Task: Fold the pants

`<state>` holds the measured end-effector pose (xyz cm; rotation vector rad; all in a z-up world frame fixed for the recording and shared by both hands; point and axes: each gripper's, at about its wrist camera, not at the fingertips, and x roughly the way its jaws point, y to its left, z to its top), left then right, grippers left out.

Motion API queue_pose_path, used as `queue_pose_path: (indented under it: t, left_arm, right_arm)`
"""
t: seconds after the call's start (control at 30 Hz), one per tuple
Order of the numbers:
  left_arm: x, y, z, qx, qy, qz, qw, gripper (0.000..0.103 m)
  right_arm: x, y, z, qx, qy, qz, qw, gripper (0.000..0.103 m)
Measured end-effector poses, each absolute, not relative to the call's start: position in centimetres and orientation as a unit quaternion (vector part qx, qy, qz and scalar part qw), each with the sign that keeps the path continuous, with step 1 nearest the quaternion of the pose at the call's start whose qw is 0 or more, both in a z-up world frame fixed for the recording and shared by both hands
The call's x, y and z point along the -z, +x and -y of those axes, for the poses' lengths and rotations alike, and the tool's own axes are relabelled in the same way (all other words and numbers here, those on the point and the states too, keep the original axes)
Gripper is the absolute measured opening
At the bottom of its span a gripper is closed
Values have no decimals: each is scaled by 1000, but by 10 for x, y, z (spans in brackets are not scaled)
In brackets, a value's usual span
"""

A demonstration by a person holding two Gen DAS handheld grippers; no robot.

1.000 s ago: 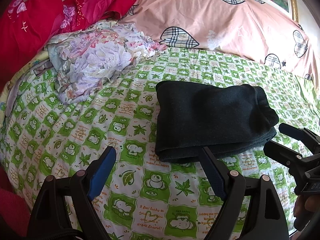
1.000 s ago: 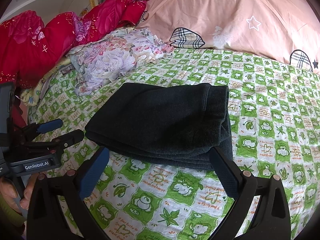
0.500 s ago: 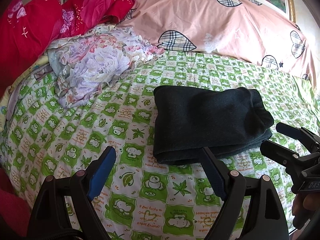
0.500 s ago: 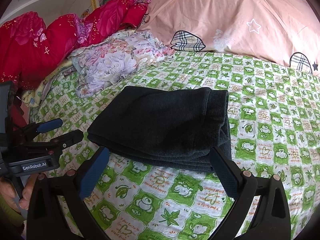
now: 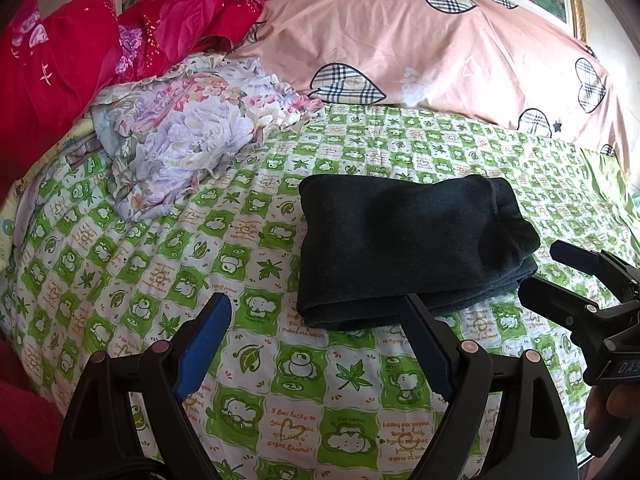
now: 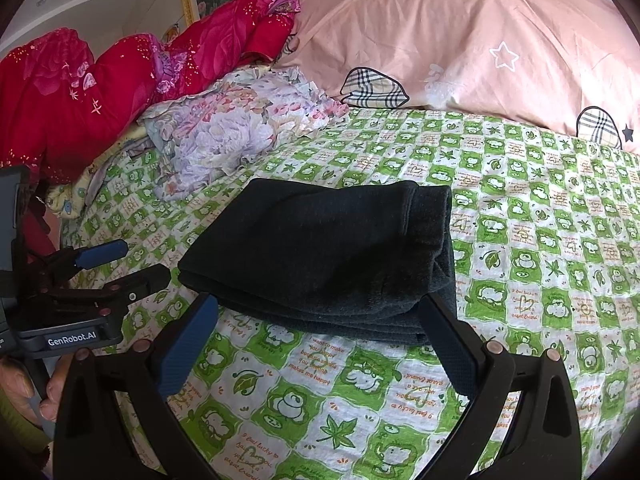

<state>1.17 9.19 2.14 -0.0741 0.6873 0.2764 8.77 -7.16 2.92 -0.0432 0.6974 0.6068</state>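
Green-and-white cotton covers the bed [image 5: 280, 380], printed with cartoon animals and leaves, and it fills most of what we see in both views. Along the head of the bed leans a long pink pillow [image 5: 440, 52] with plaid hearts, with a red quilt [image 5: 60, 68] bunched at the far left corner and a crumpled floral cloth [image 5: 188, 140] just below it.

Near the middle of the bed lie the dark pants [image 5: 400, 244], already a compact stack of several layers, with doubled edges showing along the near side in the right wrist view [image 6: 320, 256]. We judge the folding essentially done: no leg or waistband trails out, and at most a small squaring-up of the right end, where one layer bulges past the others, could remain.

Our left gripper [image 5: 316, 336] hangs spread wide and empty just short of the bundle's near left corner, its right finger overlapping the pants' edge in the picture without pinching them. Our right gripper [image 6: 320, 332] is likewise spread wide, empty, its fingers framing the near edge of the stack.

Against the frames from a second ago, the pants have kept their shape and place, while both grippers have drawn back a little, so the bundle sits slightly farther off and lower in each view.
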Motion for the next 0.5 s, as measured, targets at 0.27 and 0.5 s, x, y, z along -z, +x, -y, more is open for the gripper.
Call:
queue_pose_path:
  t: [0.27,0.5]
  left_arm:
    - [-22,13,-91,-133,-34,-336,932,87]
    - [-23,13,-91,-134,-34,-335,932,87]
  right_arm:
    - [-33,84,75,-291,-19,-332,897,101]
    - [-36,82,75,-287,-14,-329,900,101]
